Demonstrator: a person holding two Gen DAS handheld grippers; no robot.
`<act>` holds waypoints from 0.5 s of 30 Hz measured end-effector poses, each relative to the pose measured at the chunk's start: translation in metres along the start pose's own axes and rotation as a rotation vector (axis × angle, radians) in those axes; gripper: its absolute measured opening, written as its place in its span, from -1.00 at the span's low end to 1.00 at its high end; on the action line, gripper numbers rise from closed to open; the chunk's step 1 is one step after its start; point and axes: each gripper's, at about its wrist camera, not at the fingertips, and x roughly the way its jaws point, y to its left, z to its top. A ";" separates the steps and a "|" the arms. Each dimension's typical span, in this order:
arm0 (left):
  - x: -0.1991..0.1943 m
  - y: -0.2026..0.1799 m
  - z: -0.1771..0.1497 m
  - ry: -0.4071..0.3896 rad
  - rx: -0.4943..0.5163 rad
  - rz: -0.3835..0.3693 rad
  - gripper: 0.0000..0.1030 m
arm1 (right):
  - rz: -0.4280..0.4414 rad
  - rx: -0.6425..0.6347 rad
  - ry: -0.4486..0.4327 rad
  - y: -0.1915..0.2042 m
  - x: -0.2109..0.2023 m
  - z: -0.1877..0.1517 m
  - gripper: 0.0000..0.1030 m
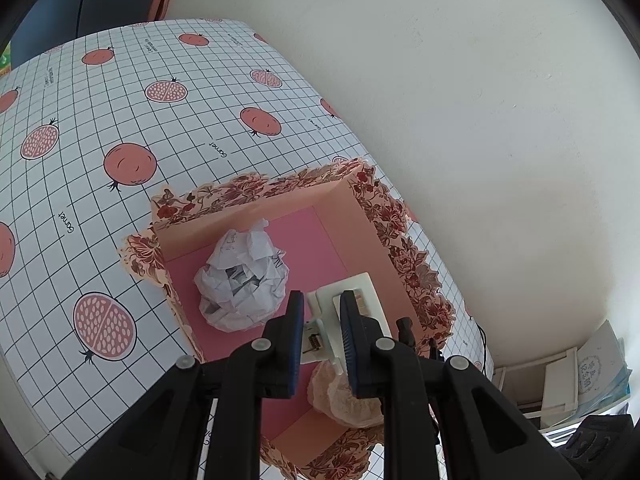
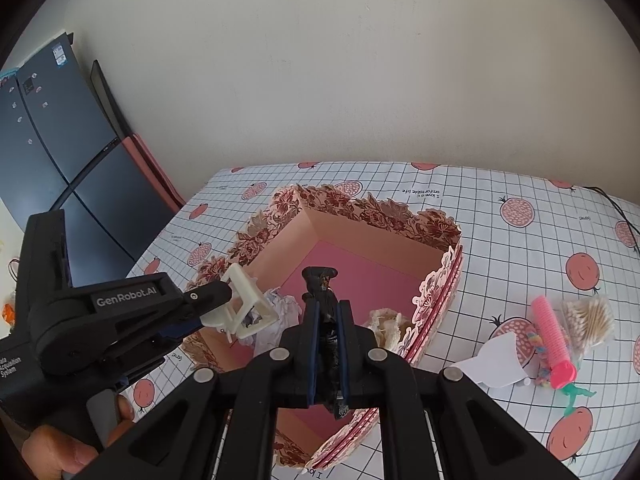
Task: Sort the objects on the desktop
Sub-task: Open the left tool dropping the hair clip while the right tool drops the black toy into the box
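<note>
- L gripper is closed on a cream plastic frame piece; from the R wrist view that piece hangs over the near-left rim of the box, clear of the floor inside.
- R gripper has its jaws narrow, clamped on a small black object that sticks up past the fingertips; what it is exactly I can't tell. It's held above the box interior.
- Box: open top, pink floor, peach inner walls, scalloped rim w/ dark red floral print. Sits on the table, near the wall at the far side.
- Inside the box: crumpled white paper ball toward the left part of the floor; a beige lacy item at the near-right corner, partly hidden by the L gripper's fingers.
- Table cover: white grid cloth w/ pomegranate prints.
- Still out on the table, right of the box & well apart from it: pink cylindrical roller, bag of cotton swabs just beside it, white paper scrap on the near side, small green item by the roller's near end.
- A hand grips the L gripper's handle at the near-left edge of the R wrist view.
- Dark blue cabinet stands far left, off the table.
</note>
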 end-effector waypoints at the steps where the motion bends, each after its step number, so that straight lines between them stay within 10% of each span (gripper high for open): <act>1: 0.000 0.000 0.000 -0.002 -0.002 -0.002 -0.64 | 0.000 0.001 -0.001 0.000 0.000 0.000 -0.81; 15: 0.003 0.000 -0.002 0.018 -0.011 0.000 -0.61 | -0.033 0.050 0.000 -0.012 -0.003 0.003 -0.76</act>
